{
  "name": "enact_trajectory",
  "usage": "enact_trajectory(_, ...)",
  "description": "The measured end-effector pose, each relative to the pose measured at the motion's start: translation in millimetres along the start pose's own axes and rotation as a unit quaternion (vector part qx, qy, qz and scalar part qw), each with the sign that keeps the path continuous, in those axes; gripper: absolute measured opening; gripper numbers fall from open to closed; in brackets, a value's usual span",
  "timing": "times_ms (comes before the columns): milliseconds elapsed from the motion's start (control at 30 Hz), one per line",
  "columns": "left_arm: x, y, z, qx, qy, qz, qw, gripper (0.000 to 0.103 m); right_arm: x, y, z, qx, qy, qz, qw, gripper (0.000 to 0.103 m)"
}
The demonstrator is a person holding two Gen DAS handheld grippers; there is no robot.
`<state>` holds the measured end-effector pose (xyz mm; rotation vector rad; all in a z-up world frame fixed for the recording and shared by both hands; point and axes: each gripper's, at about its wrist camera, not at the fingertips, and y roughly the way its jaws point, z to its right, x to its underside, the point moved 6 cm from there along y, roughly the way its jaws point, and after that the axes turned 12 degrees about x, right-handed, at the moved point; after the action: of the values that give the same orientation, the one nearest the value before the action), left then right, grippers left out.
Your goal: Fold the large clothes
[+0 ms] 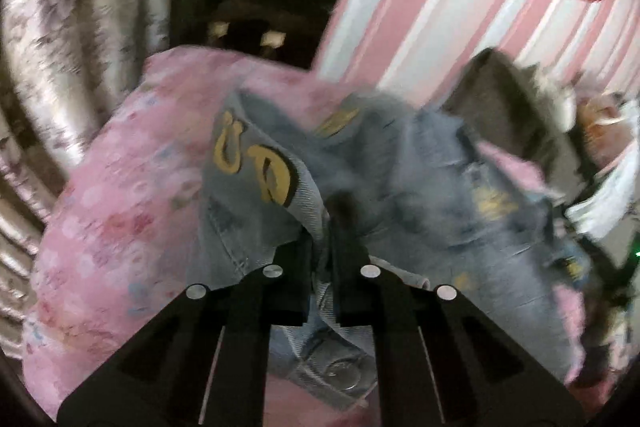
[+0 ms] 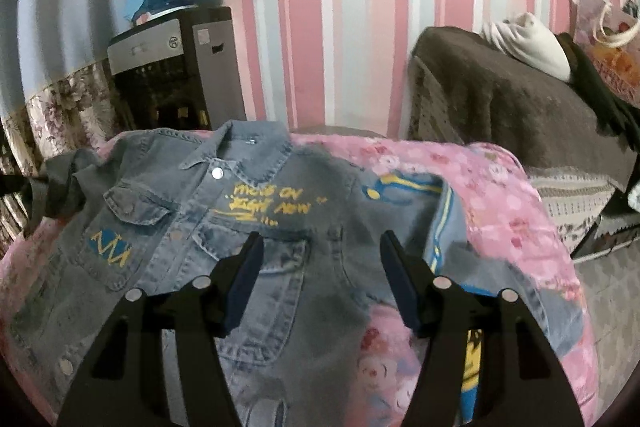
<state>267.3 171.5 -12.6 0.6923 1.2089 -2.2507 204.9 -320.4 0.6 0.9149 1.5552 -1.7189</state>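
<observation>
left gripper (image 1: 322, 227) clamped on a jacket (image 2: 224, 227) fold near the bed's (image 2: 500, 187) left edge, right gripper (image 2: 320, 267) apart over its chest, collar toward the far edge.

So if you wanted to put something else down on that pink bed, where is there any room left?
Bare pink cover shows right of the denim jacket, toward the brown sofa, and a smaller patch at the jacket's hem near the right gripper. The middle is crowded; the left gripper pinches denim.
</observation>
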Motion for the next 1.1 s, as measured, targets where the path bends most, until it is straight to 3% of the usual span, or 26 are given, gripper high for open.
enact_trajectory(200,-24,48,58,0.033,0.031,-0.018,0.9988,0.005,-12,14,-5,-0.011,0.003,0.001,1.000,0.063)
enact_trajectory(400,-13,132,129,0.051,0.098,-0.071,0.9914,0.005,-12,23,-2,-0.017,0.012,-0.008,1.000,0.063)
enact_trajectory(500,-6,163,155,0.049,0.131,-0.084,0.9865,0.005,-11,31,-1,-0.016,0.015,-0.017,1.000,0.063)
enact_trajectory(600,1,195,167,0.024,0.172,-0.099,0.9799,0.006,-9,40,-5,-0.018,0.016,-0.030,0.999,0.063)
enact_trajectory(767,6,216,161,-0.004,0.192,-0.112,0.9750,0.031,1,53,-24,-0.024,-0.008,-0.055,0.998,0.063)
enact_trajectory(933,3,199,153,-0.021,0.215,-0.090,0.9721,0.072,4,62,-51,-0.042,-0.035,-0.072,0.996,0.063)
enact_trajectory(1000,-1,189,150,-0.017,0.214,-0.083,0.9732,0.080,1,64,-68,-0.070,-0.037,-0.082,0.993,0.063)
enact_trajectory(1100,-4,176,140,-0.018,0.215,-0.082,0.9730,0.082,-5,69,-93,-0.109,-0.039,-0.095,0.989,0.063)
